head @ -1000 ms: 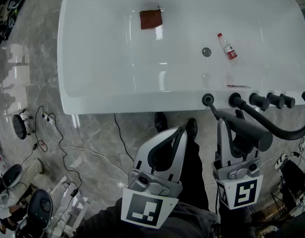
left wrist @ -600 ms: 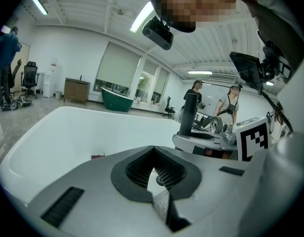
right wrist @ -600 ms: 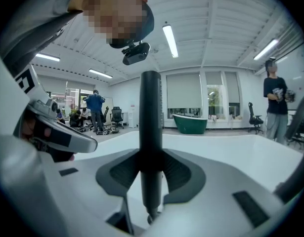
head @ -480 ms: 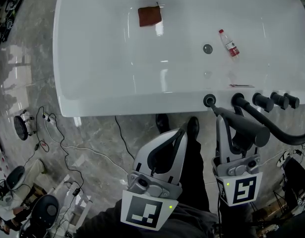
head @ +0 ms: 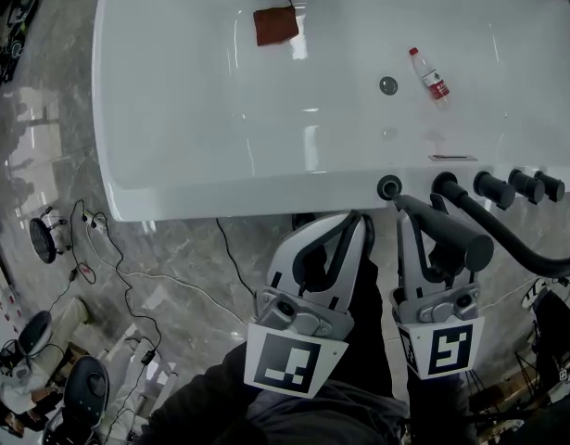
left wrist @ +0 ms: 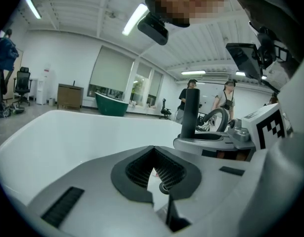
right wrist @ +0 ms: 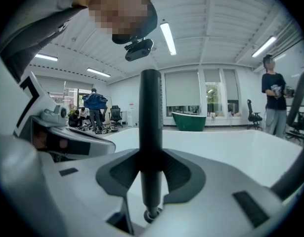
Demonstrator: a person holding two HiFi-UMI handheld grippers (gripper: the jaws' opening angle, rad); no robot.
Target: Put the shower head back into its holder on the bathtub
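The black shower head [head: 454, 233] is a thick rod lying slantwise just outside the white bathtub's rim [head: 266, 193]. My right gripper [head: 425, 222] is shut on its handle. Its thin end points at the round black holder [head: 389, 187] on the rim and sits just short of it. In the right gripper view the shower head [right wrist: 151, 142] stands upright between the pads of the right gripper [right wrist: 152, 181]. My left gripper [head: 348, 221] hovers beside it, over the floor, shut on nothing. The left gripper [left wrist: 159, 174] shows closed pads in its own view.
A curved black spout [head: 512, 241] and three black knobs [head: 493, 190] line the rim right of the holder. Inside the tub lie a brown cloth [head: 276, 24], a small bottle [head: 430, 79] and the drain [head: 388, 85]. Cables [head: 118, 267] trail over the marble floor at left.
Both grippers have moved forward toward the tub rim. The shower head's thin end is closer to the holder. The left gripper has shifted right, nearer the right one.
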